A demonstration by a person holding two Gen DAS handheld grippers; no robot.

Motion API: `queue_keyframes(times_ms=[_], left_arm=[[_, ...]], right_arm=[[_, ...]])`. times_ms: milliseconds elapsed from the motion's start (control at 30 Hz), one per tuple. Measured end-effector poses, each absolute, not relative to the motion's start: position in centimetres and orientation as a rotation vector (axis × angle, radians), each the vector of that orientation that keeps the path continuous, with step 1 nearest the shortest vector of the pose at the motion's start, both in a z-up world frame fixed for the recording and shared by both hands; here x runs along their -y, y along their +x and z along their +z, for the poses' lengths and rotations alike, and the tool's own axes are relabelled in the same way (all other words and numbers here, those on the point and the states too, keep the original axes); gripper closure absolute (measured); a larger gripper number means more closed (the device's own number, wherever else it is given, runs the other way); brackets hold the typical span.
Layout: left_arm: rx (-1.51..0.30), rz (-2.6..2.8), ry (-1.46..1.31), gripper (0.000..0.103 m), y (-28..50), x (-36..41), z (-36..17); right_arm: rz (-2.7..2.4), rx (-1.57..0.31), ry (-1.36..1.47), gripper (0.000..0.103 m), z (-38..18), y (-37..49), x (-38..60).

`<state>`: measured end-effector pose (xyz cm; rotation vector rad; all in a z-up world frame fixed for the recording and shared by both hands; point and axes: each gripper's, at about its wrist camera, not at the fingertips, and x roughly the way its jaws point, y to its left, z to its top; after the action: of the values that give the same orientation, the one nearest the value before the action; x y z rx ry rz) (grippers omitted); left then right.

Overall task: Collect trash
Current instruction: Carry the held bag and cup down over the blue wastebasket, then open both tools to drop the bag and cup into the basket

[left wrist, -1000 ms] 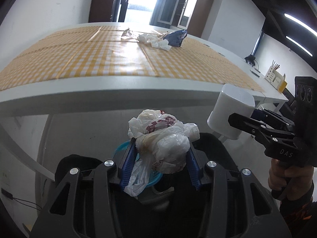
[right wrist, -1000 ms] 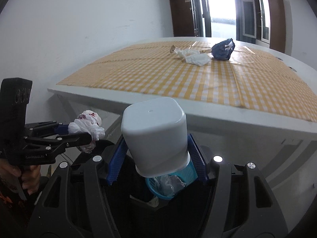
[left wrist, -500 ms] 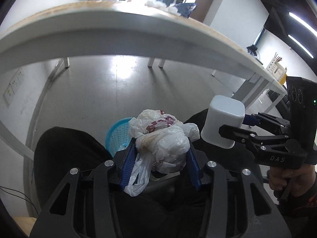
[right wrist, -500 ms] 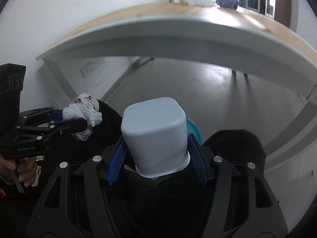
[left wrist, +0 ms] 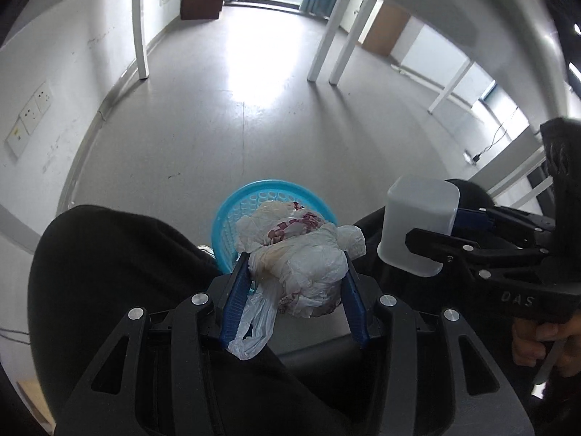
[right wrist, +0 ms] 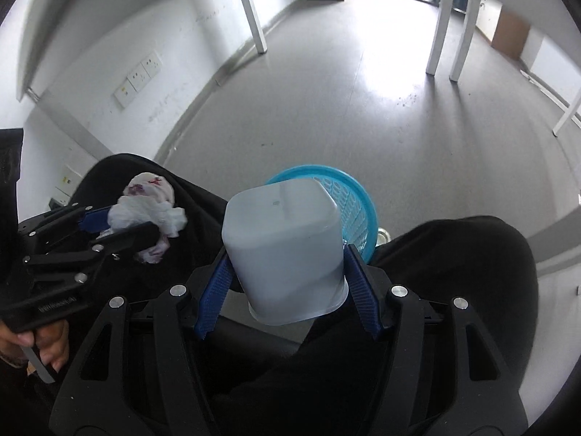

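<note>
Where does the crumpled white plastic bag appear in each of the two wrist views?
Left wrist view: the crumpled white plastic bag sits at bottom centre, between the left gripper's blue pads.
Right wrist view: the bag is at middle left.
Shared landmark: the blue basket on the floor.

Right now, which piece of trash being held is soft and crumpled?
The plastic bag in the left gripper; the right gripper holds a rigid white cup.

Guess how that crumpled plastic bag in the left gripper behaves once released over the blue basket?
Probably floppy: the crumpled plastic bag bulges past the left gripper, a loose loop dangling below. Likely light for its bulk, so it may drift or snag rather than drop cleanly into the blue basket. It looks thin and crinkled, probably springing open somewhat.
</note>
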<state>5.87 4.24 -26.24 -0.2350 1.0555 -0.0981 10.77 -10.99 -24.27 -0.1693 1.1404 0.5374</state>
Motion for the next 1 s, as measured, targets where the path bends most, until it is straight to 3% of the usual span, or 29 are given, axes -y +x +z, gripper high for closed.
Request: queue_keyframes(times_ms=[267,1000], left_arm=[[-1.196,-0.065,-0.399,0.056,9.4,-6.1,-29.8],[-1.289,0.03,-0.498,0.056,16.8,-7.2,-35.9]], right_arm=[[0.477,-1.248,-0.105,0.045,-28.0,14.2,11.3],[0.37,-1.511,-0.004,0.045,-38.6,21.4,9.7]])
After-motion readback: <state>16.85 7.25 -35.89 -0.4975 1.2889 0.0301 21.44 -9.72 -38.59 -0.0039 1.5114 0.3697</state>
